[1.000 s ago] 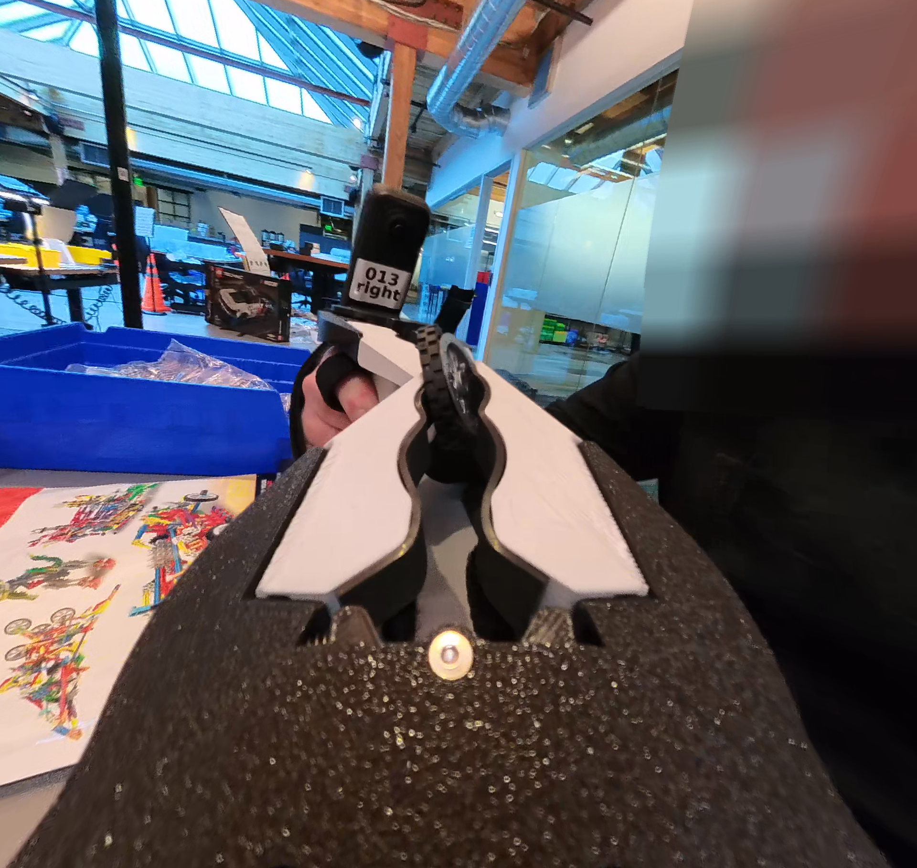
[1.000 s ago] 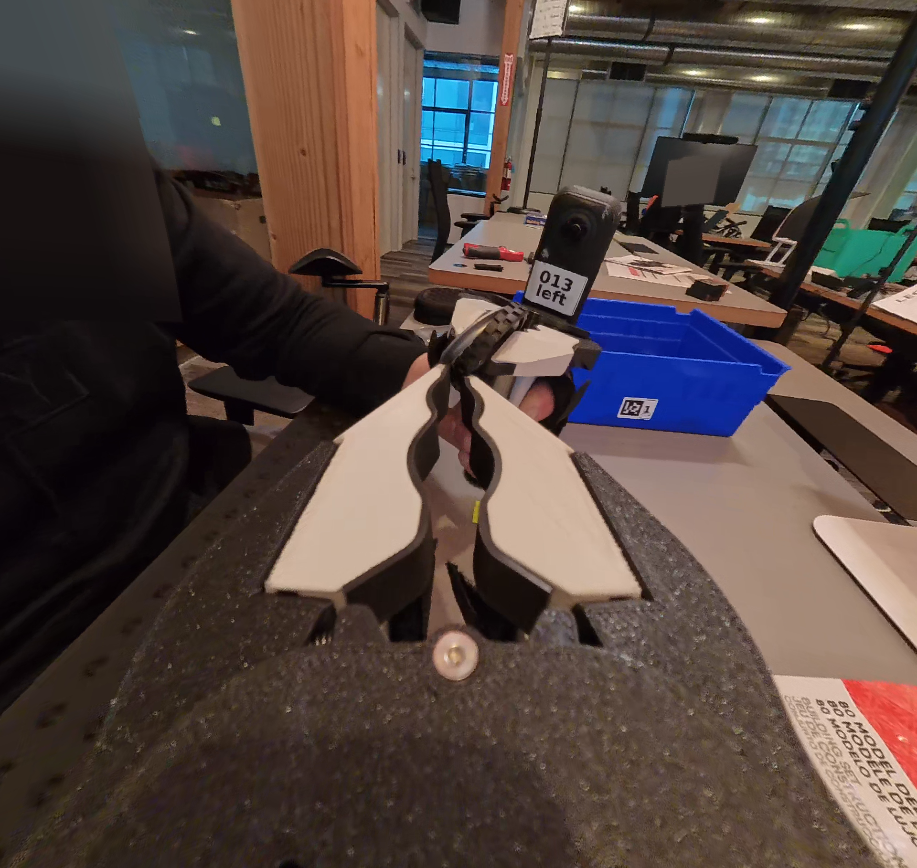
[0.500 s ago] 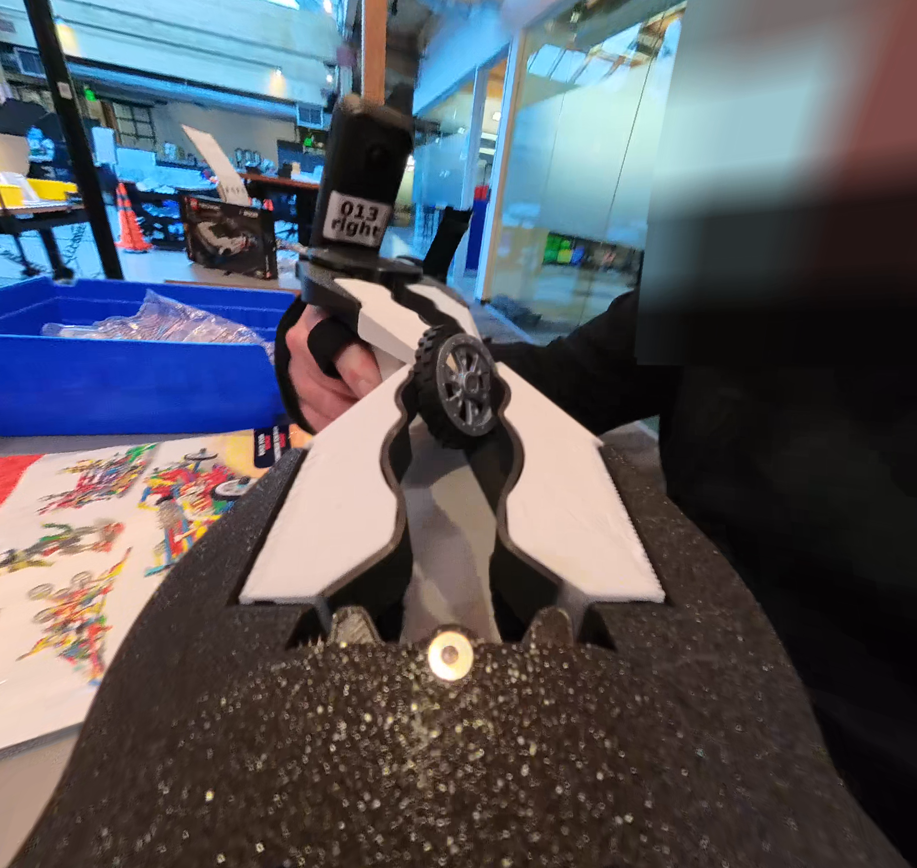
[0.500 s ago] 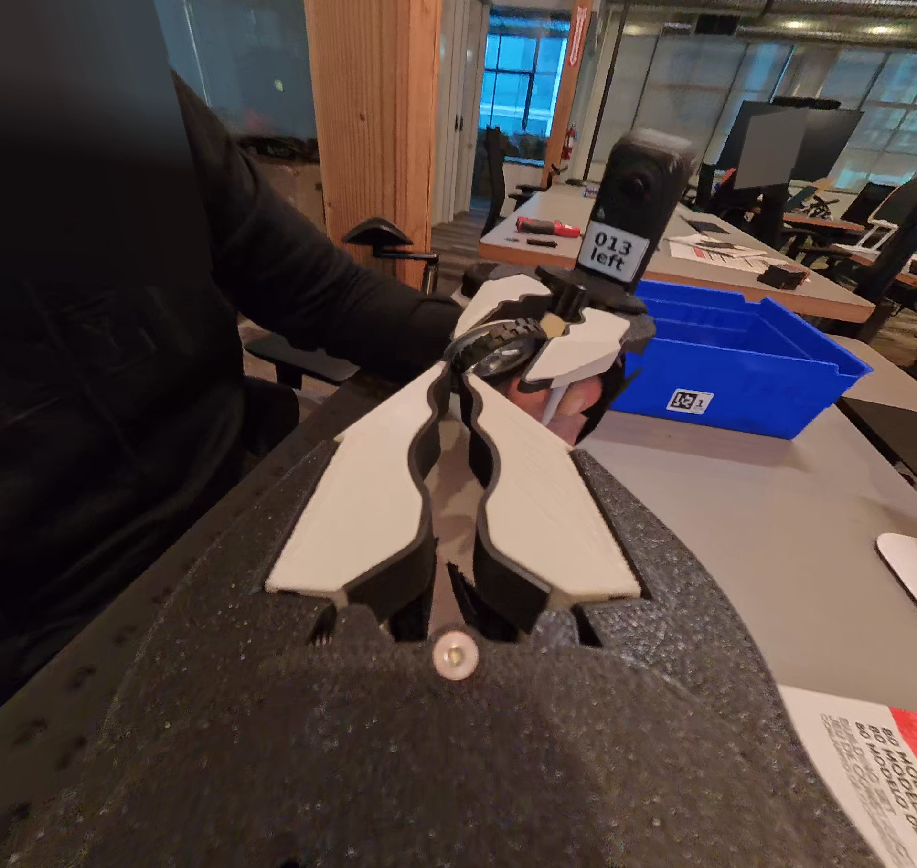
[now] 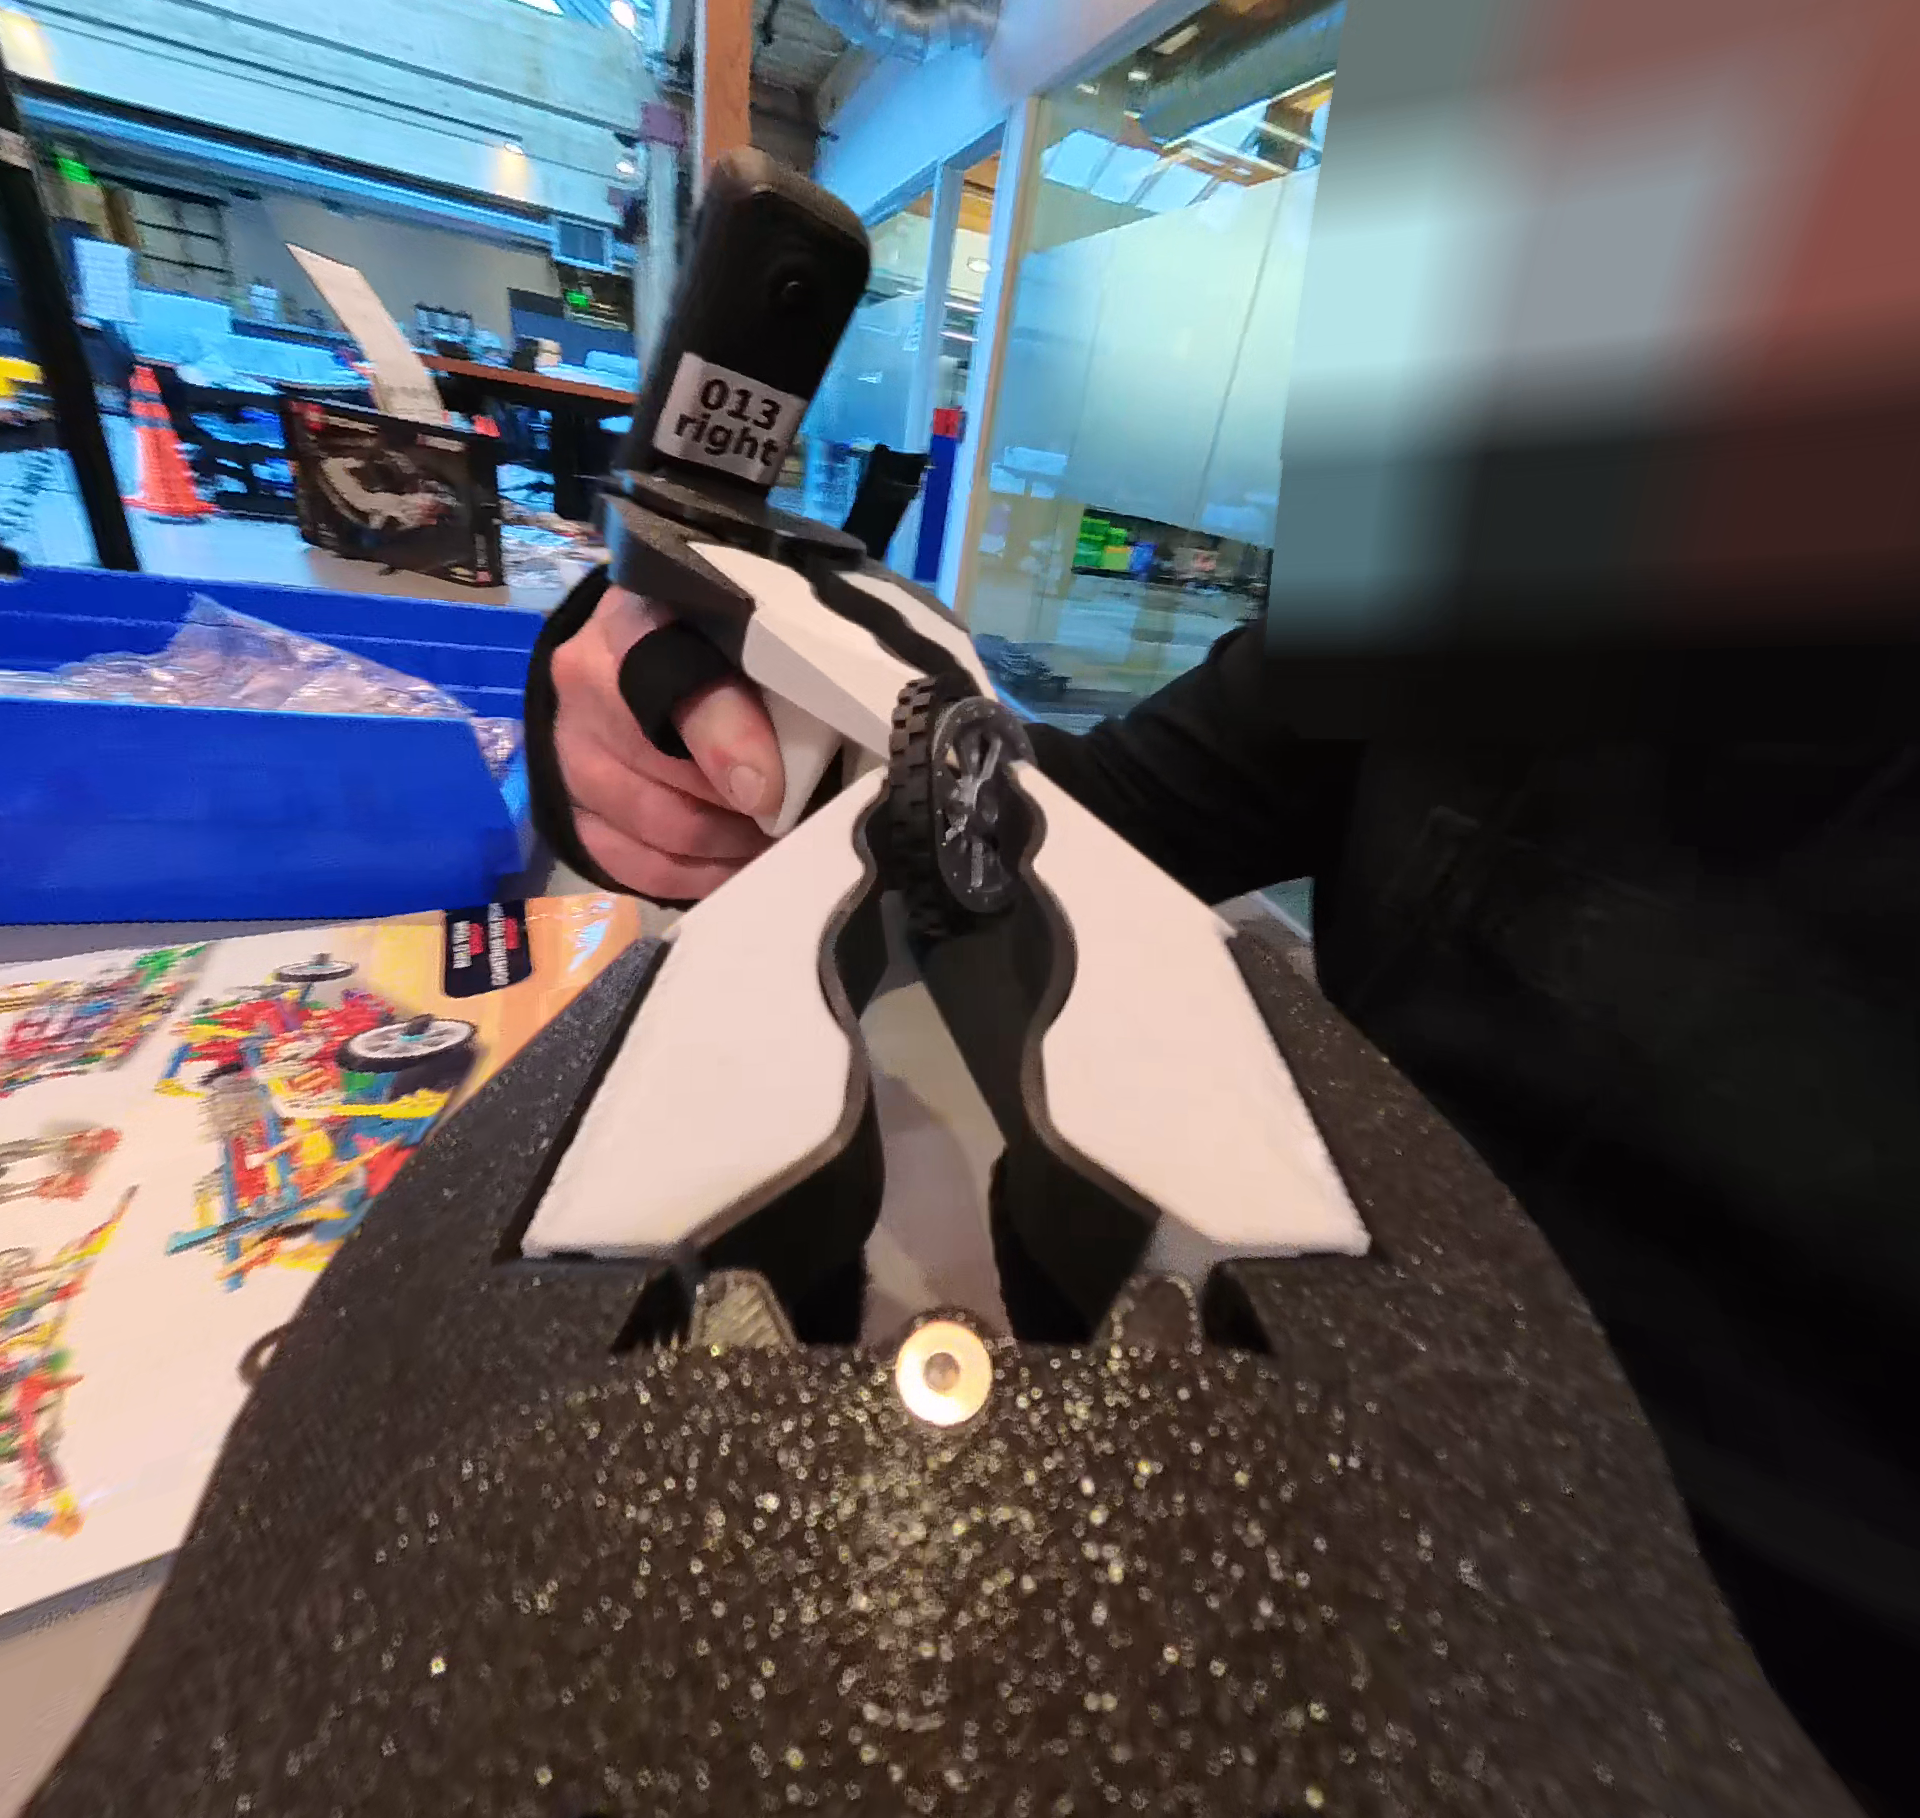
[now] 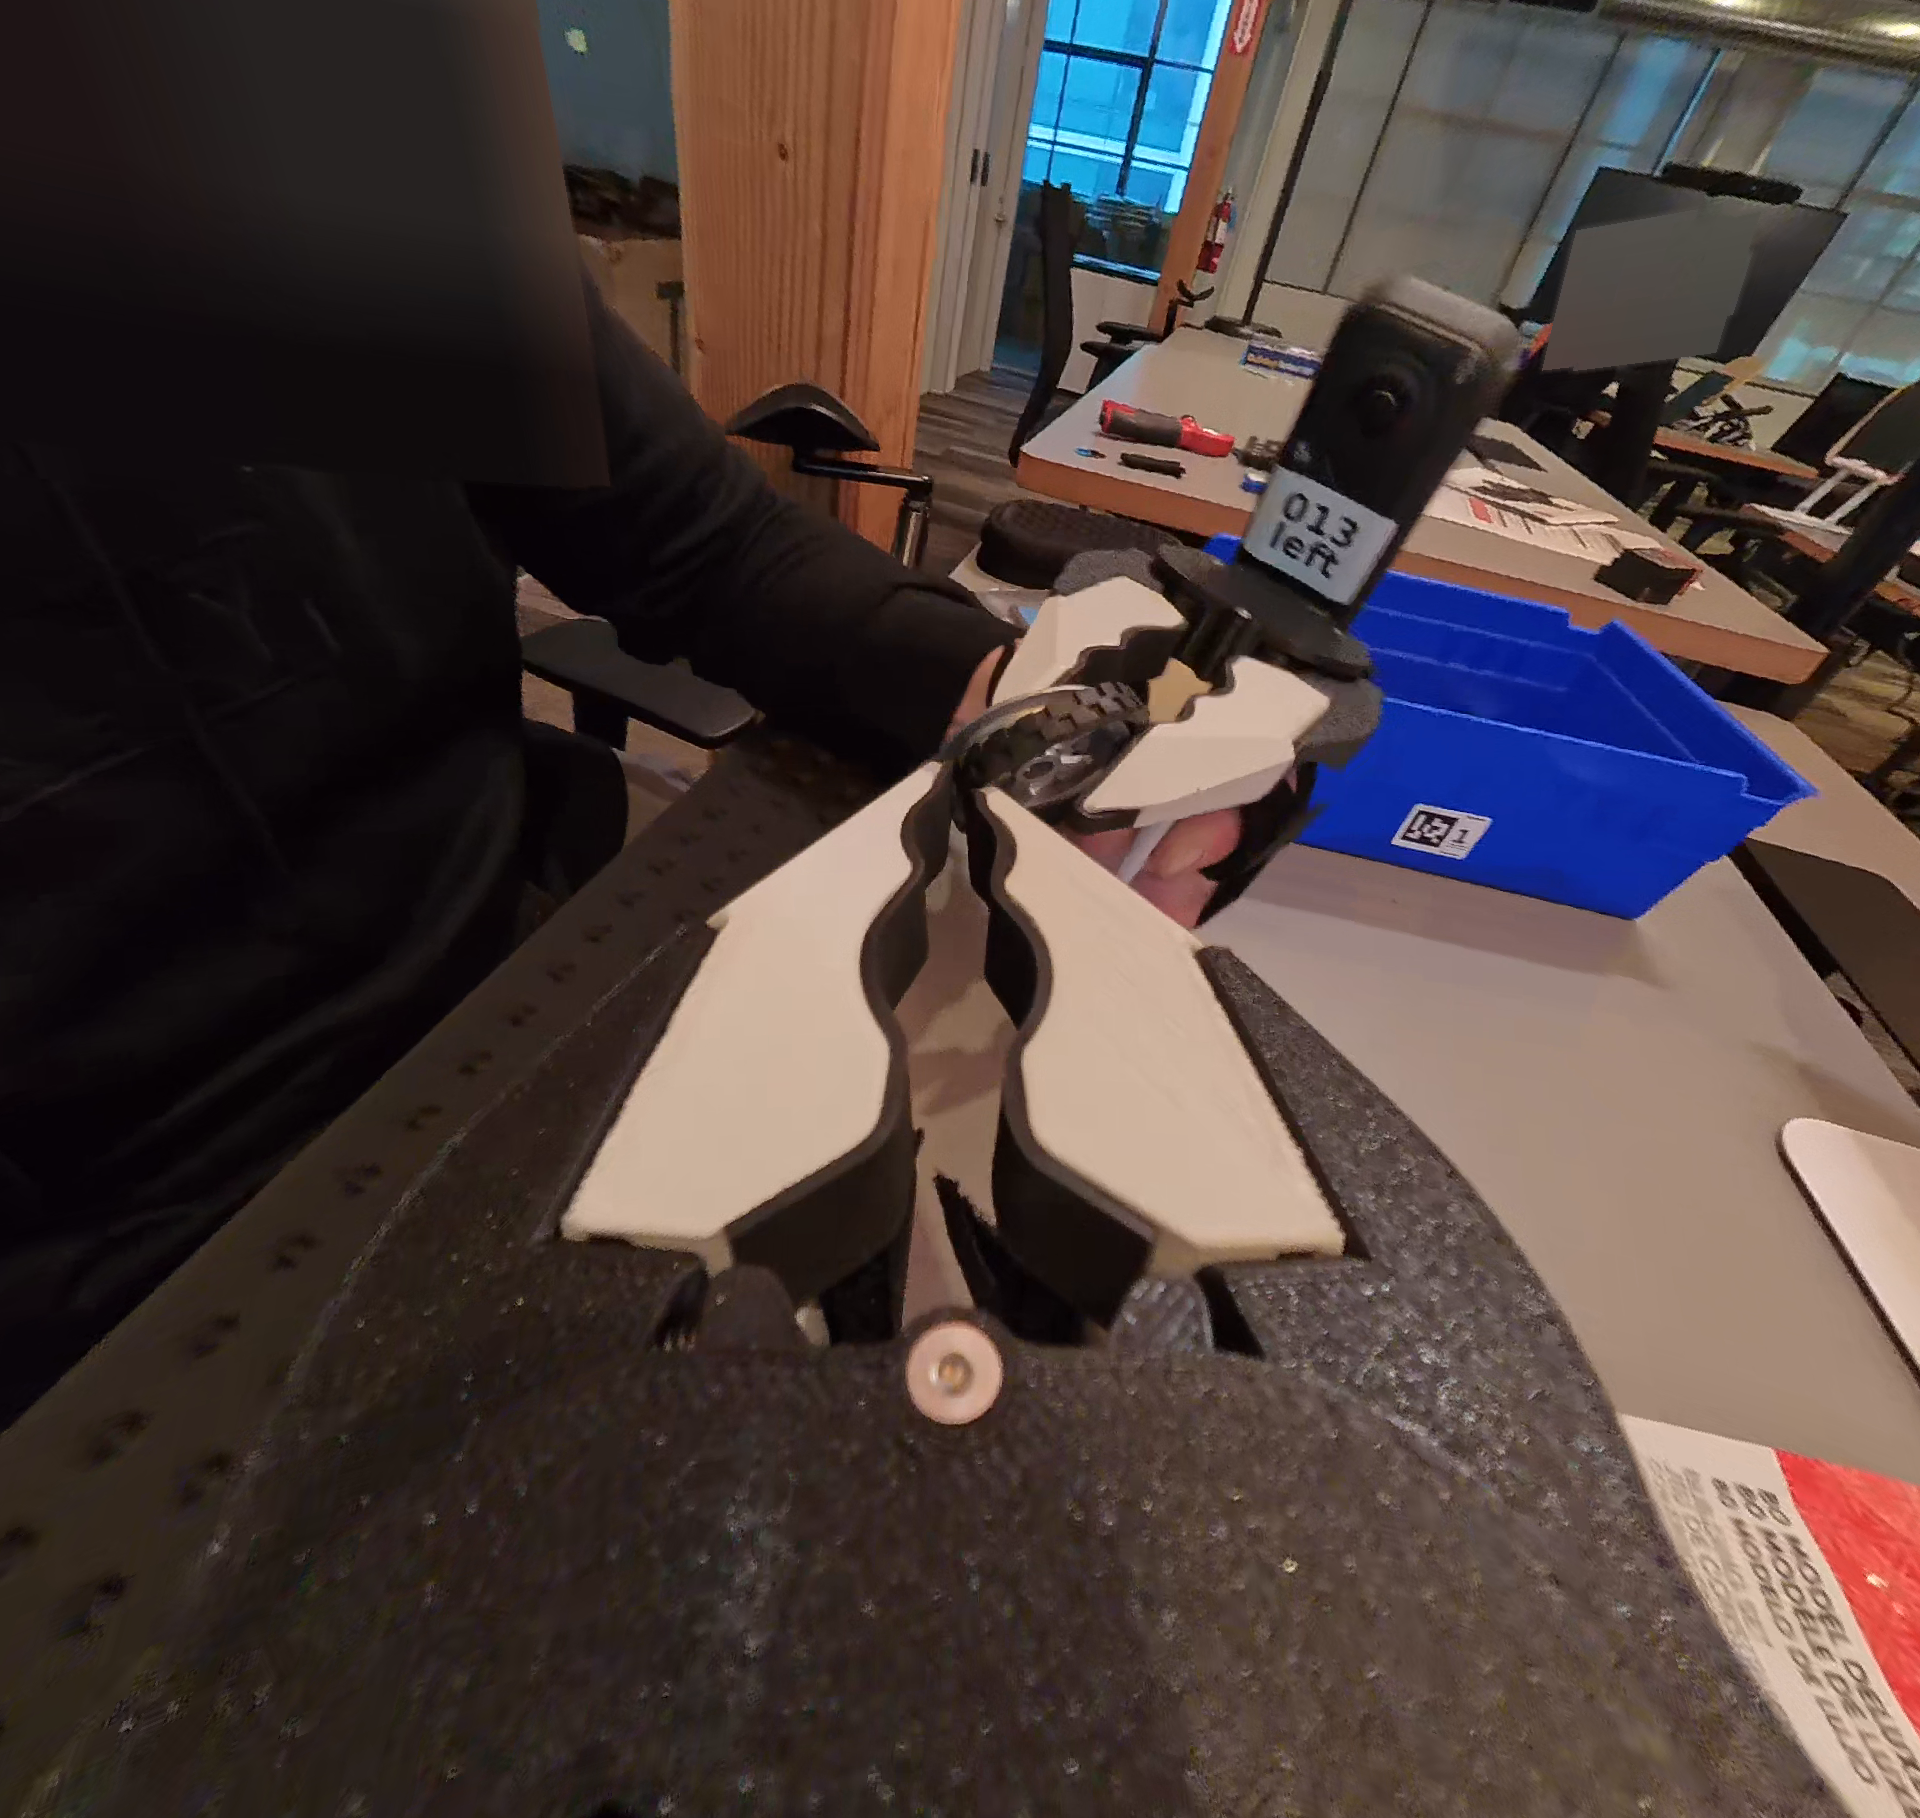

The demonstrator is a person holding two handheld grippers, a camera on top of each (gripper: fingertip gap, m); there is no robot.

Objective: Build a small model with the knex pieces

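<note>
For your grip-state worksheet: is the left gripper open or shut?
Shut on the toy wheel: the left gripper's fingers press both its faces.

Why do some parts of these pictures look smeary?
Left wrist view: the picture sheet and far room are motion-blurred, while the toy wheel stays fairly sharp. Right wrist view: the other gripper's camera is smeared; the blue bin looks crisp.

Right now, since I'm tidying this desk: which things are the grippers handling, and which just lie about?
Handled: toy wheel, pinched by left gripper and right gripper.
Lying about: blue bin, plastic bags inside it, printed picture sheet, grey table.
</note>
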